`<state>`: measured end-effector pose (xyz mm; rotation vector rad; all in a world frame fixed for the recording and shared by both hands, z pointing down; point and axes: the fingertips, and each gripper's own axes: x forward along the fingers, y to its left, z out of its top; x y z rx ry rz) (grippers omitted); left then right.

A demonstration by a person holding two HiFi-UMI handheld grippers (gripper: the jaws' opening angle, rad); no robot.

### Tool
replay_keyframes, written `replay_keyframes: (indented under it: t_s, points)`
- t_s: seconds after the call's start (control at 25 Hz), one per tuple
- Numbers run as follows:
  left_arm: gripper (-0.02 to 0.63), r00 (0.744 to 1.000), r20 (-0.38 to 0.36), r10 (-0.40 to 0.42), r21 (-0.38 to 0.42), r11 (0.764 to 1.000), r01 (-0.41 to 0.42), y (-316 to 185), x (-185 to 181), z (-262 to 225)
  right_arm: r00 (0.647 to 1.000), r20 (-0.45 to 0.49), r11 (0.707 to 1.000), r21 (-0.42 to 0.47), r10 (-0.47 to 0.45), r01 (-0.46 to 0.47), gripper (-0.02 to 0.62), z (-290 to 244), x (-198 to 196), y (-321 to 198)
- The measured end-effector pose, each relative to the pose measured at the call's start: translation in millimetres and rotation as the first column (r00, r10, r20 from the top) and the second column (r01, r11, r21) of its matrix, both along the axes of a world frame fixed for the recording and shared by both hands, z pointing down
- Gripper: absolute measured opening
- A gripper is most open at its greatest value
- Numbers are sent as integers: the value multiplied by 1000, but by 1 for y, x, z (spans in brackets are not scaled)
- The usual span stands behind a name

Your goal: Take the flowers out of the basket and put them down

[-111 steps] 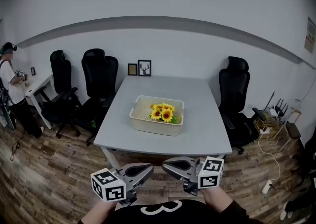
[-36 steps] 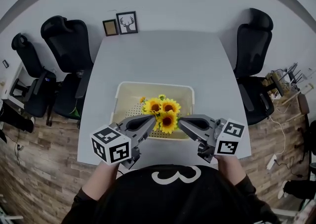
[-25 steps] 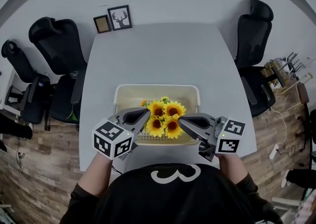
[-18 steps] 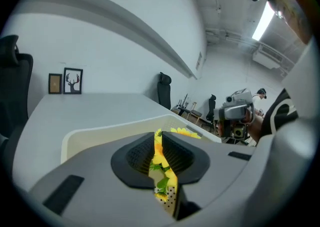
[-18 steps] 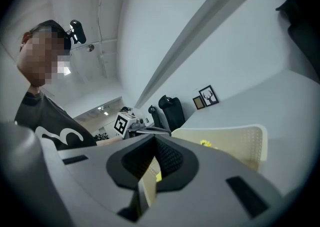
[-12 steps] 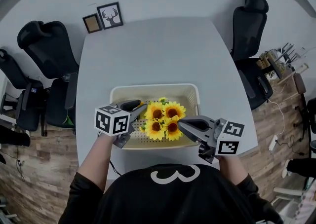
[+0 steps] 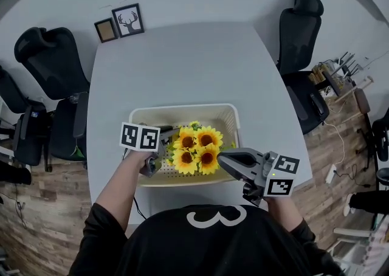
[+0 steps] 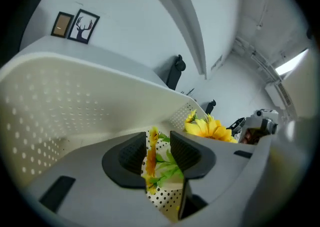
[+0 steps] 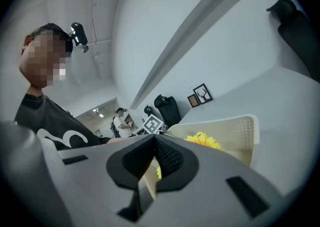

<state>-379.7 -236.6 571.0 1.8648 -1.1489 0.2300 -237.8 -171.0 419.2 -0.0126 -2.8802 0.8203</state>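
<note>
Basically nothing is out yet: the flowers (image 7: 196, 147) are in the basket (image 7: 182, 109), lower centre of the head view, w/ the basket on the near part of the bench (image 7: 182, 56). So the task is at the first grab, i.e. near the start.

The left hand-held gripper (image 7: 171, 130) is down inside the basket, at the left edge of the bunch. Its own view shows the jaws a narrow gap apart, w/ a yellow bud and green leaves in that gap. The bud looks to touch the left-hand pad, but no firm pinch shows, so I read it as not closed yet. The big blooms sit at the right of that frame, past the jaw.

The right hand-held gripper (image 7: 223, 157) hovers at the lower right of the bunch, over the near basket wall. Its jaws are together at the tips, nothing btwn them; the basket rim and one bloom show beyond.

Left to do, by my reading: close on the bunch, lift it clear of the rim, carry it to bare bench and set it down. Bare bench shows in the upper half of the head view. Stems are hidden under the blooms, so can't tell if it's one bunch or loose pcs.
</note>
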Motion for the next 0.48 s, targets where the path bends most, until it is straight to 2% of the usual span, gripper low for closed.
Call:
replay_keyframes:
  t_s: [0.28, 0.36, 0.48]
  points:
    - [146, 993, -74, 89, -76, 993, -94, 2, 20, 20, 1000, -8, 1000, -11, 24, -24, 8, 3, 11, -1]
    - [146, 992, -56, 117, -112, 986, -122, 6, 26, 32, 1000, -11, 1000, -12, 26, -26, 8, 3, 13, 0]
    - [144, 987, 8, 158, -170, 973, -155, 13, 33, 51, 1000, -11, 1000, -11, 29, -29, 8, 2, 16, 1]
